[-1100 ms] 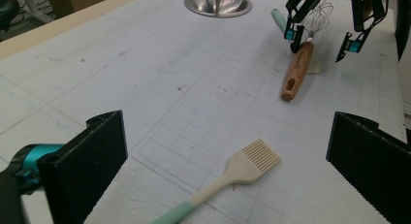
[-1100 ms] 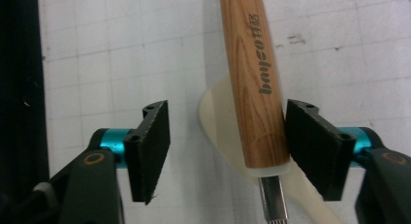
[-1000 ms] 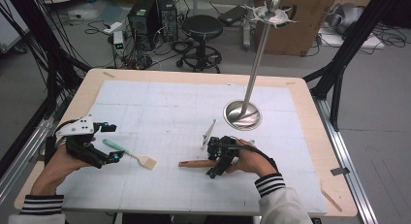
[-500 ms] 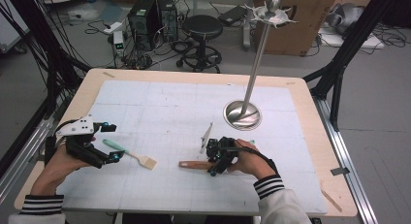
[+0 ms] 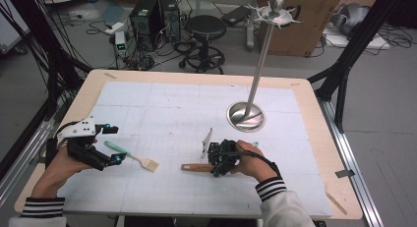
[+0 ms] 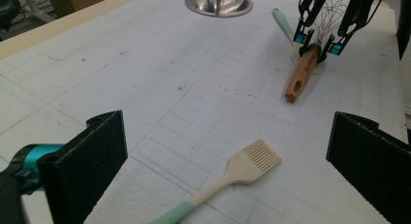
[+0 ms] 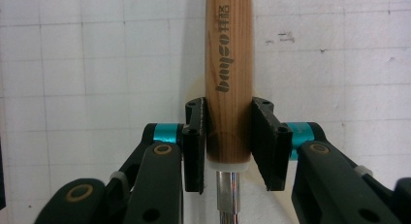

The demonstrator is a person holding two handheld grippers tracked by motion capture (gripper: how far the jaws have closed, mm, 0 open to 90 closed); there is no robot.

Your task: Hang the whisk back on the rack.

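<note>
Whisk (image 5: 194, 167): lies flat on the gridded mat (image 5: 162, 104), just short of the stand's round base (image 5: 246, 116). Runs its wooden handle leftward in the high view, straight out along the right gripper (image 7: 228, 132), wires back under the hand. Clamped across that axis near the metal collar: jaws have just been closing, both pads now look pressed to the wood. Left gripper (image 6: 225, 127) well off to the left, wide apart and holding nothing, over the pastry brush (image 6: 254, 161).
</note>
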